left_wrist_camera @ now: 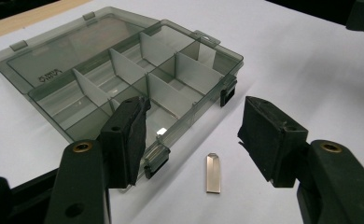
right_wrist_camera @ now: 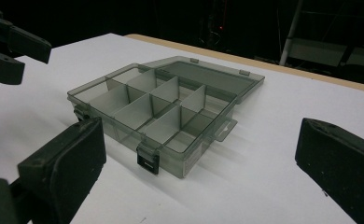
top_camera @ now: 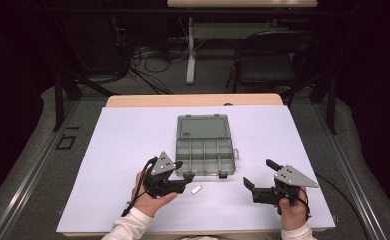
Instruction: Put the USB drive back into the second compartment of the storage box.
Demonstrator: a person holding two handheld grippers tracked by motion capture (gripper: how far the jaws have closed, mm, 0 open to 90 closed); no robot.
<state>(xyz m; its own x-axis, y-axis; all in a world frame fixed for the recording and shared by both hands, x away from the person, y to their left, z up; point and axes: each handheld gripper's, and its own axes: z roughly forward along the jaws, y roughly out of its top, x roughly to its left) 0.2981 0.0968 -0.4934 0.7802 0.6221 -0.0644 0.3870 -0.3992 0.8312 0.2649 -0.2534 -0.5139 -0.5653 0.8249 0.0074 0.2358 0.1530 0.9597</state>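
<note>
Left gripper (left_wrist_camera: 192,135), jaws half-open, straddles the small flat silver metal clip (left_wrist_camera: 213,173), seemingly untouched, near the worktop's (top_camera: 123,150) front edge; right gripper (right_wrist_camera: 199,172) jaws wide, empty

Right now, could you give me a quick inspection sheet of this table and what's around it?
Surface: white sheet over a wooden table.
Job's things: smoky clear plastic compartment box, lid open flat, no contents seen; small flat silver metal piece lying in front of it.
Clutter: nothing seen.
Grippers: left gripper open astride the metal piece, not touching; right gripper open, holding nothing.
Cables: black lead at left gripper; floor tangle.
Surroundings: dark folding chair, table leg.
</note>
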